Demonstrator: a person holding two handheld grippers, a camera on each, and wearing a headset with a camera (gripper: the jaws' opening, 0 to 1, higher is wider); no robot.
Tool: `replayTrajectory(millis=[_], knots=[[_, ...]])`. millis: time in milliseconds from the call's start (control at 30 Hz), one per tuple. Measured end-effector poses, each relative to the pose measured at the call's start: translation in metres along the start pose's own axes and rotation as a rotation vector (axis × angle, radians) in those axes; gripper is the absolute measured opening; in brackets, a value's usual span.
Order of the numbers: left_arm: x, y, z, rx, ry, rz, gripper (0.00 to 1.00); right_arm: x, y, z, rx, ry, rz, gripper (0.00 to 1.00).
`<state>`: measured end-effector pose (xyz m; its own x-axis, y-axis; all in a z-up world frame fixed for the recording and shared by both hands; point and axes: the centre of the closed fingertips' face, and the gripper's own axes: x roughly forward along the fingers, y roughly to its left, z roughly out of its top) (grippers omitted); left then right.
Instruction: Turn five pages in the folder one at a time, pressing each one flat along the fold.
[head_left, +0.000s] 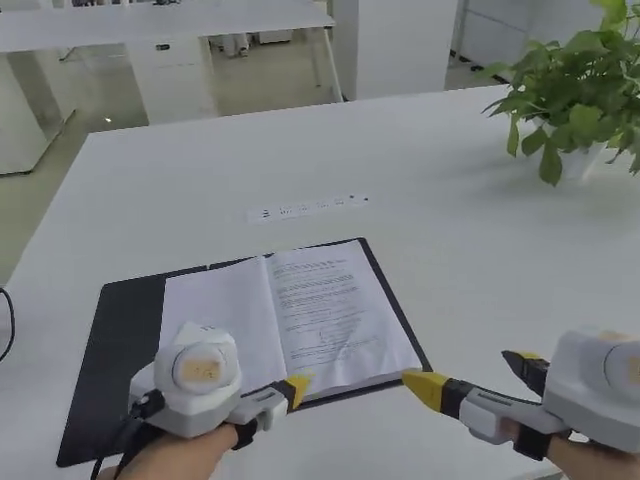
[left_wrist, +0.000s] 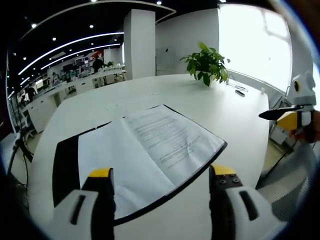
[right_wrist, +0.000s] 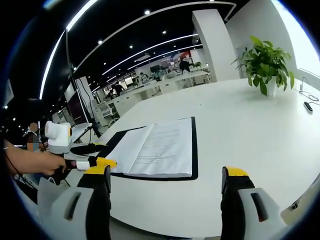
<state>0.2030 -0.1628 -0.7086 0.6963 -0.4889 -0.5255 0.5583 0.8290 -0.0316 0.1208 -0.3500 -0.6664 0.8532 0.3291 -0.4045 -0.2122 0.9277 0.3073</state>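
A black folder (head_left: 118, 345) lies open on the white table (head_left: 470, 230), with a blank white sheet (head_left: 218, 310) on its left and a printed page (head_left: 335, 310) on its right. My left gripper (head_left: 285, 392) hovers at the folder's near edge, jaws wide apart and holding nothing. In the left gripper view the gripper (left_wrist: 161, 172) points over the near corner of the pages (left_wrist: 150, 145). My right gripper (head_left: 472, 372) is off the folder's near right corner, open and apart from it. In the right gripper view it (right_wrist: 166, 171) faces the folder (right_wrist: 160, 147) from the side.
A potted green plant (head_left: 580, 100) stands at the table's far right. A flush socket strip (head_left: 305, 208) sits in the tabletop beyond the folder. A cable (head_left: 8, 325) hangs at the left edge. Other desks (head_left: 160, 25) stand behind.
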Motion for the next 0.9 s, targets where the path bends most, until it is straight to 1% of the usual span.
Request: replayTrajectory(millis=[67, 133, 233, 267, 300, 367, 433, 500, 567, 667, 767, 800, 867, 900], knots=[[0.012, -0.010, 0.001, 0.011, 0.005, -0.022, 0.74, -0.001, 0.000, -0.001, 0.002, -0.001, 0.001, 0.91], [0.020, -0.017, 0.002, 0.019, 0.005, -0.033, 0.72, -0.001, -0.001, -0.001, 0.007, 0.000, -0.002, 0.90], [0.036, -0.028, -0.002, 0.043, 0.021, -0.052, 0.68, -0.002, 0.000, -0.002, 0.006, -0.003, 0.000, 0.89], [0.038, -0.029, -0.002, 0.044, 0.023, -0.053, 0.66, -0.002, 0.000, -0.002, 0.005, -0.003, 0.003, 0.89], [0.045, -0.031, -0.004, 0.045, 0.028, -0.054, 0.65, -0.002, 0.001, -0.003, 0.004, -0.001, 0.006, 0.89], [0.052, -0.034, -0.006, 0.048, 0.033, -0.058, 0.62, -0.001, 0.002, -0.004, 0.003, 0.001, 0.008, 0.88], [0.061, -0.041, -0.004, 0.059, 0.020, -0.073, 0.58, -0.001, 0.003, -0.004, -0.003, 0.000, 0.009, 0.88], [0.068, -0.045, -0.003, 0.077, 0.015, -0.080, 0.56, 0.000, 0.003, -0.006, -0.002, 0.005, 0.006, 0.88], [0.077, -0.049, -0.003, 0.077, 0.013, -0.093, 0.53, 0.001, 0.004, -0.006, -0.003, 0.002, 0.006, 0.87], [0.089, -0.049, -0.009, 0.074, 0.035, -0.086, 0.50, 0.002, 0.008, -0.005, -0.008, -0.001, 0.017, 0.87], [0.096, -0.051, -0.014, 0.083, 0.048, -0.073, 0.45, 0.003, 0.010, -0.003, -0.019, -0.009, 0.027, 0.86], [0.097, -0.053, -0.017, 0.082, 0.057, -0.073, 0.43, 0.003, 0.011, -0.003, -0.021, -0.006, 0.028, 0.86], [0.098, -0.053, -0.028, 0.096, 0.093, -0.066, 0.40, 0.004, 0.010, -0.003, -0.021, -0.004, 0.027, 0.85], [0.099, -0.052, -0.027, 0.123, 0.070, -0.049, 0.38, 0.004, 0.009, -0.004, -0.020, 0.000, 0.027, 0.85]])
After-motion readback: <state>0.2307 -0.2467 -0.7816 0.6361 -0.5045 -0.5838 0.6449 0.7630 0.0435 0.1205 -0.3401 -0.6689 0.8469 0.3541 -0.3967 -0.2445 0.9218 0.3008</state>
